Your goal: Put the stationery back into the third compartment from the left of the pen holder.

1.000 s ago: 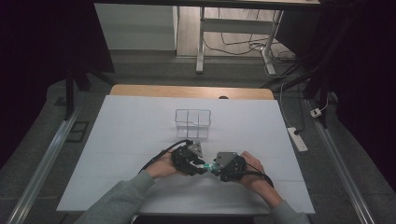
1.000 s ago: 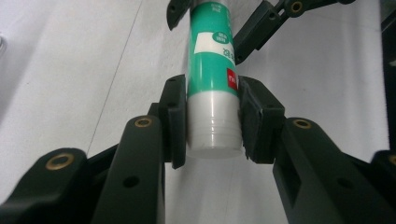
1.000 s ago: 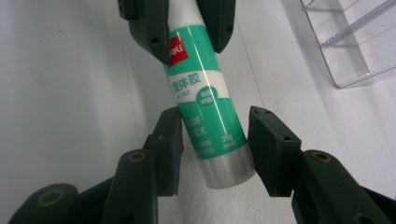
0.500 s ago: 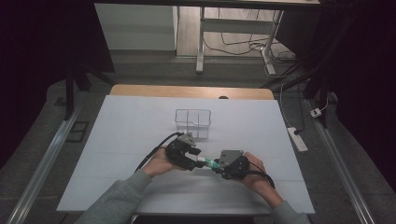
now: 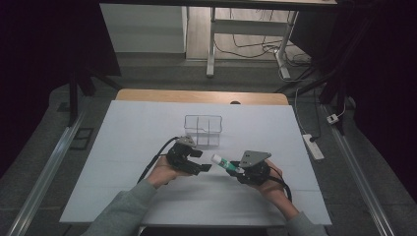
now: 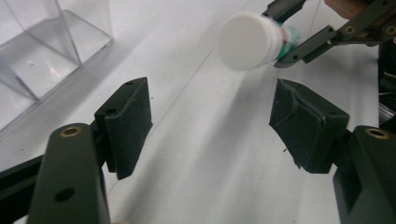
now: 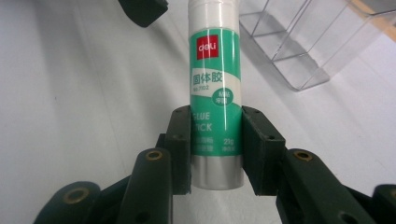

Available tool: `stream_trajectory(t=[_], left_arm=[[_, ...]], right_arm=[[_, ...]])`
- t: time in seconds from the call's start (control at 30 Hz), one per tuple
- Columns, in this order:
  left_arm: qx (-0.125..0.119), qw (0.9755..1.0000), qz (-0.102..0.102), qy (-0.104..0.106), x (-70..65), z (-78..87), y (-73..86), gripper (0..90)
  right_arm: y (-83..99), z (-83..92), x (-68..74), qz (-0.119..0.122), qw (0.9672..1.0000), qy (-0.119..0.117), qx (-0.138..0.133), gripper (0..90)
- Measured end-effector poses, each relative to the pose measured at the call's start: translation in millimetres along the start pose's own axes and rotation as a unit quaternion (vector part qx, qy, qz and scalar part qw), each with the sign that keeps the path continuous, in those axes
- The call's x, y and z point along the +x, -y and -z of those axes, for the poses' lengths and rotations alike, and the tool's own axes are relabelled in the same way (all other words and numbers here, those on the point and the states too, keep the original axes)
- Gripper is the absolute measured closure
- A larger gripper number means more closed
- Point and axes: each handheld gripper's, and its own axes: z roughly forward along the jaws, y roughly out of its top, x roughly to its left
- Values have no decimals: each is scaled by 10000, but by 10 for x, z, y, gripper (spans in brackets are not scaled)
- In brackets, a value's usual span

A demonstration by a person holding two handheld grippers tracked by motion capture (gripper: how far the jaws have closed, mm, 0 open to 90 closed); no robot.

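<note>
Biggest thing first: the white table is mostly bare, with a clear plastic organizer sitting upright toward the far middle, divided into compartments. Both my tools hover just in front of it, close together but not touching.

My right gripper is clamped on the glue stick, pads pinching the lower part of the green label near the base end, with the white cap end sticking out toward my other hand. In the high view the stick is held up off the table, between the two tools.

My left gripper has just been opening; its jaws stand wide with nothing between them, and the cap faces it from a bit ahead.

Handling-wise, I'd guess this thing is light and rigid, a hard smooth plastic tube, so a bit slippery and happy to roll or twist in the pads. Not fragile. I'd grab across the barrel on the label rather than on the cap, since the cap could probably pull off.
</note>
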Motion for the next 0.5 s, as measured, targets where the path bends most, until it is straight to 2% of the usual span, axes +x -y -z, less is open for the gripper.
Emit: stream_trajectory(t=[0.33, 0.4, 0.5], left_arm=[[-118, 9999, 41, -76, 7, 1, 16, 279], [-207, 9998, 48, -63, 5, 9, 10, 279], [-431, 9989, 165, 16, -7, 18, -4, 281]], right_arm=[[15, 25, -18, -246, 9993, 125, -257, 649], [20, 32, -26, -310, 9990, 101, -304, 649], [28, 30, -39, -433, 9983, 25, -400, 649]])
